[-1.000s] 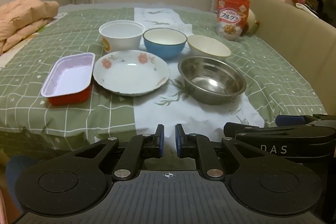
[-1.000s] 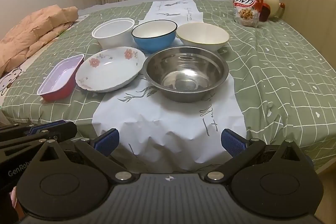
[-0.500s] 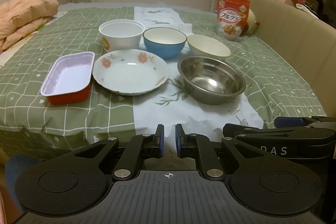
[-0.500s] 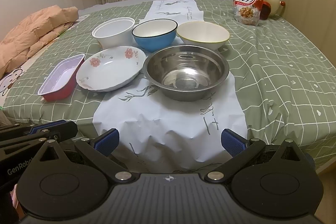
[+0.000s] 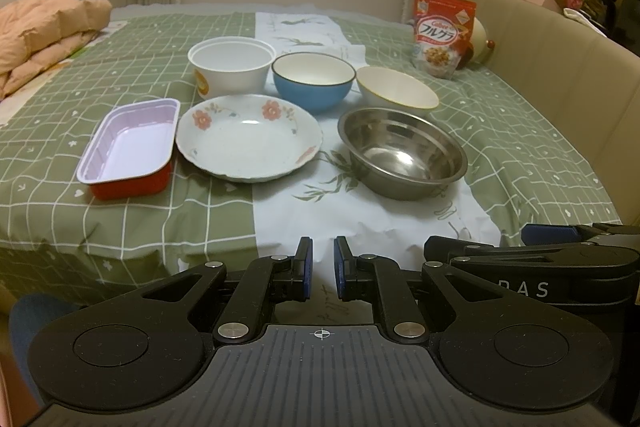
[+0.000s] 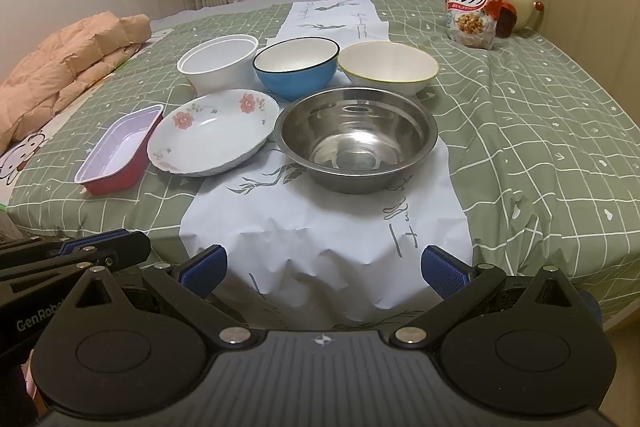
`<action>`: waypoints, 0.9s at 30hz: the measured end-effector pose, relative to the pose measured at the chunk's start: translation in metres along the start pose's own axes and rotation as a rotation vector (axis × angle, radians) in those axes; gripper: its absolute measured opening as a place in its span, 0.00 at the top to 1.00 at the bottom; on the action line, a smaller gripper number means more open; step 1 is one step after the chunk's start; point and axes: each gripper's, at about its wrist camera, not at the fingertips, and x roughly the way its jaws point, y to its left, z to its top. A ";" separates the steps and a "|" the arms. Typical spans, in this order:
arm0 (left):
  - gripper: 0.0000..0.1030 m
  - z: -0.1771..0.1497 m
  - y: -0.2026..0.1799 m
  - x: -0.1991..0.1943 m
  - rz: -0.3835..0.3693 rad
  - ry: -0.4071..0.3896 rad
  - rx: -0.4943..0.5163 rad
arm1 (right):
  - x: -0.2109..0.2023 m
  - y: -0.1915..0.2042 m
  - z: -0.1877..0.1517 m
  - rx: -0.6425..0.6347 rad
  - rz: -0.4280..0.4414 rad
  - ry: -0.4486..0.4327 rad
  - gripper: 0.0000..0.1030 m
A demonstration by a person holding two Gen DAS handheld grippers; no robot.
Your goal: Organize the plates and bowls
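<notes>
- Nothing has moved since the earlier frames: your two grippers hang before the bed edge and every dish lies where it was.
- Your left gripper (image 5: 320,269) has its jaws together on nothing; your right gripper (image 6: 323,269) stands wide apart, empty.
- You seem to be at the start, nothing stacked yet.
- The steel bowl (image 6: 357,139) sits nearest your right gripper, so reaching forward to its rim looks the likely first move.
- The red tray (image 5: 130,147), left of the flowered plate (image 5: 249,138), runs its long axis away from you.
</notes>
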 end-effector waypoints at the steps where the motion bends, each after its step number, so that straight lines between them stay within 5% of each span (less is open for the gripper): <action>1: 0.87 0.000 0.000 0.000 0.000 0.001 -0.001 | 0.000 0.000 0.000 0.000 0.000 0.000 0.00; 27: 0.87 0.001 -0.001 -0.003 -0.006 -0.002 -0.003 | -0.002 0.003 0.000 0.003 0.004 0.000 0.00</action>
